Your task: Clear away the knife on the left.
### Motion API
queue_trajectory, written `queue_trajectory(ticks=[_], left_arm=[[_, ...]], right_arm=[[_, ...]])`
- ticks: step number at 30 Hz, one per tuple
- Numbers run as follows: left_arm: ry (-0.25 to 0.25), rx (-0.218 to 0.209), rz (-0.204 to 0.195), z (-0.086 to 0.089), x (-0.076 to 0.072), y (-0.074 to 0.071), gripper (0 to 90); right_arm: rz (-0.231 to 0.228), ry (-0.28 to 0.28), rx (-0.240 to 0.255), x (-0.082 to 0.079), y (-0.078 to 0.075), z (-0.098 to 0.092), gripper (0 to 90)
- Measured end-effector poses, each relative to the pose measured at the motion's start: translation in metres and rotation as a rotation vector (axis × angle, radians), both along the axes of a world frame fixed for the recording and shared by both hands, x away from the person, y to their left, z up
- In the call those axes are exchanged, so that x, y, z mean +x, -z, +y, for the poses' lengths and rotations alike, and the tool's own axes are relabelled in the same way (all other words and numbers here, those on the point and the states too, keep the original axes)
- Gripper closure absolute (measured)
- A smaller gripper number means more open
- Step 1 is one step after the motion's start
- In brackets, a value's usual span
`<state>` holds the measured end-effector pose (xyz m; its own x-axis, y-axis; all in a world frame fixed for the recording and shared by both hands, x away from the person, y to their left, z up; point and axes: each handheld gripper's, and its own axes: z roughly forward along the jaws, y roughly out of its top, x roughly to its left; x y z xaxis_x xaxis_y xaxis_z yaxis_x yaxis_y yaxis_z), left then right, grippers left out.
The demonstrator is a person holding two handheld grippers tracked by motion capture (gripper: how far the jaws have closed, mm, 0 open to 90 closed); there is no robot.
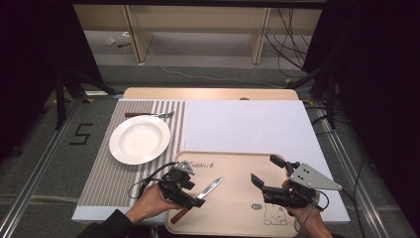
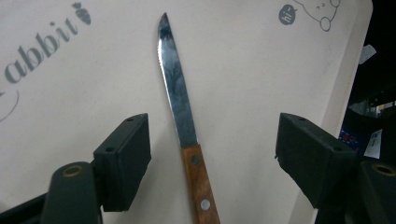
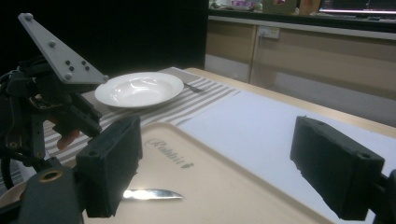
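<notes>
Now the knife (image 2: 180, 93) lies on the tray (image 1: 237, 163), between the wide left tongs (image 1: 190, 191). Closing off-centre could skid it. Right tongs (image 1: 267, 173) hover wide, empty.

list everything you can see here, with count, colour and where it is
knife: 1, steel blade with brown wooden handle, lying on the tray between the left gripper's open jaws, not pressed by them
tray: 1, beige with a rabbit print, near edge of the table
plate: 1, white, on the striped mat, left of the tray
fork: 1, metal head with dark brown handle, on the mat beyond the plate
striped mat: 1, grey and white, left part of the table
white sheet: 1, covers the right part of the table
table: 1, light wood, edge shows at the far side
left gripper: 1, black, over the tray's left side, open
right gripper: 1, black with grey plate, over the tray's right side, open, nothing between its jaws
hands: 2, one on each gripper
</notes>
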<state>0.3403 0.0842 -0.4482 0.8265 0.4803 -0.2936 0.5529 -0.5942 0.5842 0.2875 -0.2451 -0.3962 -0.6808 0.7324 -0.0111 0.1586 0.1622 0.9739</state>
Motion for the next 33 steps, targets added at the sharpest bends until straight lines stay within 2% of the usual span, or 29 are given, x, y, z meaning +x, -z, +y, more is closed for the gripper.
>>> queue_trajectory(ticks=[1,3,4,5,8,9,10,11,13,17,19,20,23,30,33], left_arm=[[0.004,-0.001,-0.011,-0.002,-0.001,0.0,28.0],[0.073,0.007,-0.07,-0.002,0.003,0.0,32.0],[0.091,-0.004,-0.086,-0.003,0.004,0.0,36.5],[0.111,-0.01,-0.085,-0.003,0.004,0.0,41.7],[0.135,-0.005,-0.066,-0.005,0.004,0.002,56.4],[0.119,0.001,-0.04,-0.007,0.002,0.003,60.4],[0.111,0.016,-0.035,-0.009,0.001,0.004,64.2],[0.06,0.024,0.007,-0.011,-0.004,0.004,68.2],[0.069,0.04,0.009,-0.013,-0.005,0.006,75.5],[0.082,0.041,0.002,-0.015,-0.005,0.007,82.1],[0.055,-0.013,0.031,-0.013,-0.003,0.009,86.6],[0.058,-0.016,0.033,-0.012,-0.002,0.009,88.0],[0.048,0.004,0.023,-0.011,-0.001,0.011,89.6],[0.07,0.031,0.011,-0.017,-0.002,0.016,89.6],[0.064,0.037,0.005,-0.018,-0.001,0.017,89.6]], right_arm=[[-0.001,0.0,-0.001,0.0,0.0,0.0,17.7],[-0.001,-0.001,-0.001,0.0,0.0,0.0,17.7],[-0.001,0.0,-0.001,0.0,0.0,0.0,17.7],[0.0,-0.001,-0.001,0.0,0.0,0.0,17.7],[0.0,-0.001,0.0,0.0,0.0,0.0,17.7],[0.0,-0.001,-0.001,0.0,0.0,0.0,17.7],[0.001,-0.001,-0.001,0.0,0.0,0.0,17.7],[0.001,-0.001,-0.001,0.0,0.0,0.0,17.7],[0.001,-0.003,-0.001,0.0,0.0,0.0,17.7],[0.002,-0.001,-0.001,0.0,0.0,0.0,17.7],[0.001,-0.003,-0.001,0.0,0.0,0.0,17.7],[0.001,-0.003,-0.001,0.0,0.0,0.0,17.7],[0.001,-0.003,-0.001,0.0,0.0,0.0,17.7],[0.001,-0.004,0.0,0.0,0.0,0.0,17.7],[0.0,-0.006,-0.001,0.0,0.0,0.0,17.7]])
